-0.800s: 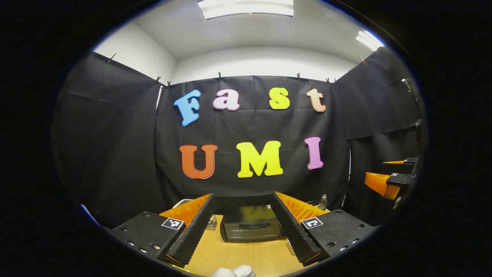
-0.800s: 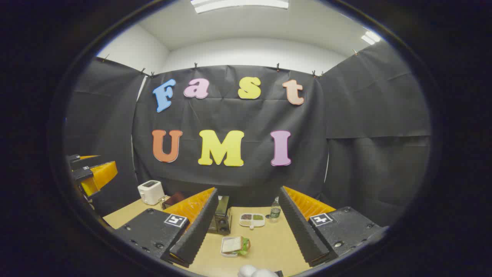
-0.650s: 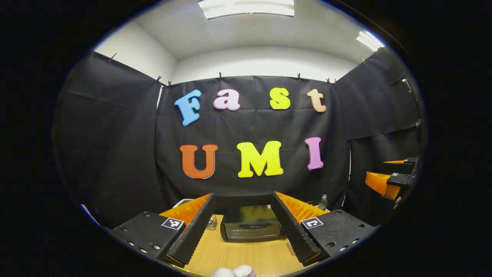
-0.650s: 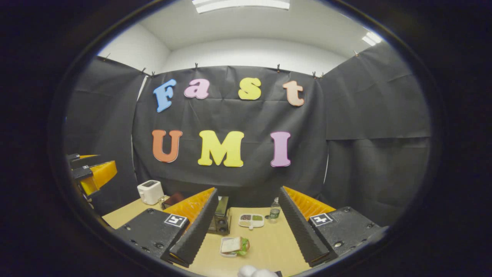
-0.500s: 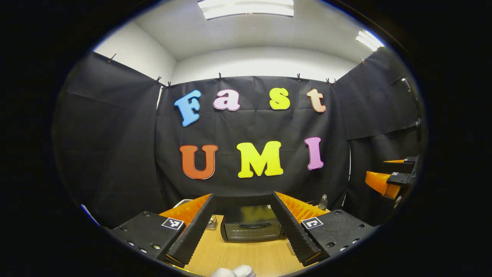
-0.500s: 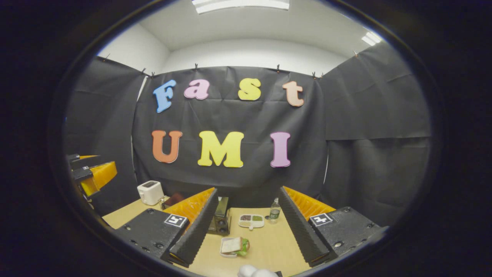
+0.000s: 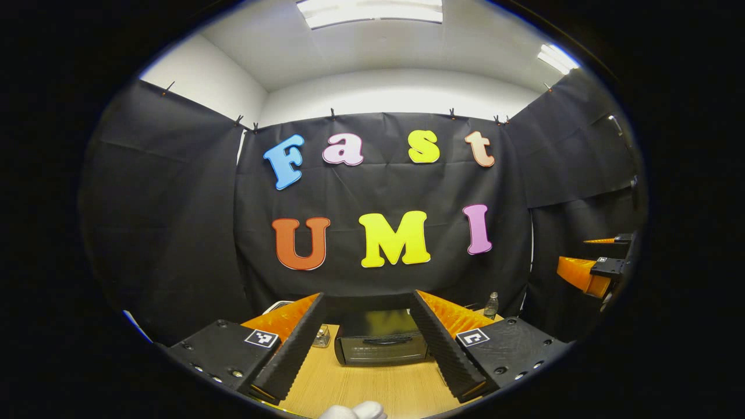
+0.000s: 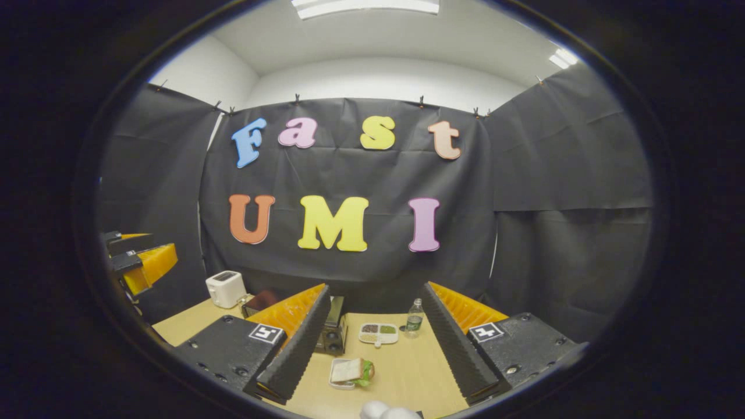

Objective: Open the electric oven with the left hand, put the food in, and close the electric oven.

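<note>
Both tools hang spread wide and empty above the counter, and little has shifted over the past second: the left tool point(image 7: 372, 355) has drifted a touch, so the oven point(image 7: 381, 337) sits marginally higher between its fingers, while the right tool point(image 8: 372, 355) has tipped slightly, so the sandwich point(image 8: 351, 370) on its small tray lies a shade lower in its view. By the look of it the job has barely begun: the oven door is shut, its handle untouched, and the food waits out on the open counter point(image 8: 407, 372).

In the left gripper view the oven stands towards the counter's back edge, squarely framed by the open fingers, which suggests the left tool is lined up for a reach to the door handle. A small glass jar point(image 7: 320, 336) stands just beside the oven's left side, and a clear bottle point(image 7: 492, 304) stands near the back edge, off to the oven's right. The right tool point(image 7: 593, 273) shows far off at the right rim of that view.

In the right gripper view the sandwich lies near the counter's front edge, with a divided snack tray point(image 8: 378, 333) and the bottle point(image 8: 414, 319) behind it. A white toaster point(image 8: 226, 288) sits at the far left corner. Black cloth walls the booth on three sides beneath a white ceiling with strip lights point(image 7: 369, 10).
</note>
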Tool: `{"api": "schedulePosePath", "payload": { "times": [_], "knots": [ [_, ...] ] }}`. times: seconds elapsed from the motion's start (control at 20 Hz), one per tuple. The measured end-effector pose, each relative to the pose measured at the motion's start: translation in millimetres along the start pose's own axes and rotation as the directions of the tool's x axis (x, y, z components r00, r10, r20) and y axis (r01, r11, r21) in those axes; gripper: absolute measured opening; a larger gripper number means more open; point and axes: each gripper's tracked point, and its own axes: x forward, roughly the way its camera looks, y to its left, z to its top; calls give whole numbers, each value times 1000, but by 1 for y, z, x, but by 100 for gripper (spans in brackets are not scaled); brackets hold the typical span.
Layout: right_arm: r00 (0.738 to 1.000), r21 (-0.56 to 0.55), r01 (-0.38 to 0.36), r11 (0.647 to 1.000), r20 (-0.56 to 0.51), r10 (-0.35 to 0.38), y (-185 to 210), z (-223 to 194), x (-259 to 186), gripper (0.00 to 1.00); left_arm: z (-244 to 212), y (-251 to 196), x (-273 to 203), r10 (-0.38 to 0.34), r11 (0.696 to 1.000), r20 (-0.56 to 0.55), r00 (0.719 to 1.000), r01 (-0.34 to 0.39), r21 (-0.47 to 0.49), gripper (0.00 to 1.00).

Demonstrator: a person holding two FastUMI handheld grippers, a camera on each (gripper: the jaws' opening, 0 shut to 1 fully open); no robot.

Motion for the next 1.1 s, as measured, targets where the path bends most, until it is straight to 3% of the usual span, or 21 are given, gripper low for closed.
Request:
{"api": "schedulePosePath", "payload": {
  "times": [0.4, 0.8, 0.85, 1.1],
  "knots": [
    [999, 9, -14, 1000, 32, 14, -27, 1, 38, 97, -62, -24, 62, -5, 1000, -38, 999, 4, -18, 95],
    [1000, -30, -27, 999, 14, 28, -50, -12, 89, 97, -165, -47, 159, -28, 998, -129, 991, 20, -65, 95],
    [1000, -37, -26, 999, 10, 27, -52, -15, 95, 97, -177, -49, 170, -27, 998, -143, 989, 18, -68, 92],
    [998, -76, -8, 997, -64, 3, -71, -42, 119, 97, -246, -59, 225, -30, 999, -234, 972, 20, -44, 95]
  ]
}}
